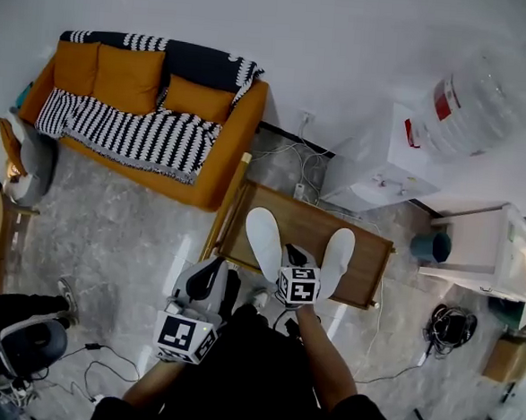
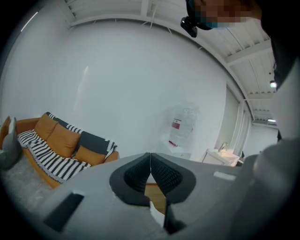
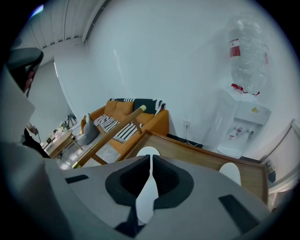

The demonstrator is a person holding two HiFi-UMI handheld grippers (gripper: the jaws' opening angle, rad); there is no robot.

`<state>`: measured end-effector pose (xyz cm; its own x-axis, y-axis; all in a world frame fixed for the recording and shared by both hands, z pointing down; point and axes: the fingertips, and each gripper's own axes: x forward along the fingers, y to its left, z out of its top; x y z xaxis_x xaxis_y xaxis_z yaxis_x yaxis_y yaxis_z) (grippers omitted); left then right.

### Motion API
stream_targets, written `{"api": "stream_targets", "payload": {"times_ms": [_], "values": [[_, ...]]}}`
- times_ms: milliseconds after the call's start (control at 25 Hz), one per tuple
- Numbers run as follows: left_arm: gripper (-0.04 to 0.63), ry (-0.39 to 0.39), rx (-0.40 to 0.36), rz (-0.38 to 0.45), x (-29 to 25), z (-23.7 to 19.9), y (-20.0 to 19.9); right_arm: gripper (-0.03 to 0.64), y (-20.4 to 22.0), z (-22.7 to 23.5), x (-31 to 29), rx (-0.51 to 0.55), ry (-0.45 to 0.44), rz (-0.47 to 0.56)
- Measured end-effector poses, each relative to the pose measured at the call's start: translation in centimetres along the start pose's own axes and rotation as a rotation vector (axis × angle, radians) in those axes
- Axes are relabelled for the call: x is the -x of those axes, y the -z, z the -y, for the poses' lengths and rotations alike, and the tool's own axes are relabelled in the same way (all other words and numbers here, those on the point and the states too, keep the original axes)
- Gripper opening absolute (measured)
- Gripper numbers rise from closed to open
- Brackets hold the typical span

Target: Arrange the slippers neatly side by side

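**Right claw on the left slipper, left claw idle**

Head view: two white slippers lie on the low wooden table (image 1: pixel 307 227), toes pointing away from me. The left slipper (image 1: pixel 261 236) sits toward the sofa (image 1: pixel 222 157) side. The right slipper (image 1: pixel 339 259) sits toward the water dispenser (image 1: pixel 373 172). They are apart, not yet side by side, and angled slightly away from each other.

Right gripper (image 1: pixel 292 252) is down between them, tips at the inner edge of the left slipper. In its own view the jaws (image 3: pixel 150 161) are pressed almost together with a thin strip of white in the slit. The slipper's toe (image 3: pixel 148 151) shows just beyond the tips, so I read this as a pinch on that slipper's edge. The right slipper (image 3: pixel 229 171) lies off to the side, untouched.

Left gripper (image 1: pixel 213 277) is off the table's near corner, over the floor. Its view tilts up at the wall; the jaws (image 2: pixel 150 164) are pressed together on nothing.
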<state>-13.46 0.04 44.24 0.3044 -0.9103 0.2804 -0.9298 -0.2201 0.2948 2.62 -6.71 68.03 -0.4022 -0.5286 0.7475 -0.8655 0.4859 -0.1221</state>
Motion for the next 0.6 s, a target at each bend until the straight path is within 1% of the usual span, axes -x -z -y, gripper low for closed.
{"api": "stream_targets", "payload": {"times_ms": [240, 480, 560, 600], "values": [[0.017, -0.015, 0.023, -0.012, -0.6, -1.4, 0.2, 0.024, 1.0, -0.6, -2.4, -0.007, -0.044, -0.071], [0.017, -0.023, 0.035, -0.026, -1.6, -2.6, 0.3, 0.026, 2.9, -0.6, -5.2, -0.012, -0.074, -0.167], [0.017, -0.022, 0.034, -0.030, -1.9, -2.9, 0.3, 0.038, 3.5, -0.5, -6.1, -0.012, -0.075, -0.198], [0.017, -0.024, 0.035, -0.033, -2.0, -3.2, 0.3, 0.058, 3.8, -0.4, -6.5, -0.012, -0.074, -0.212]]}}
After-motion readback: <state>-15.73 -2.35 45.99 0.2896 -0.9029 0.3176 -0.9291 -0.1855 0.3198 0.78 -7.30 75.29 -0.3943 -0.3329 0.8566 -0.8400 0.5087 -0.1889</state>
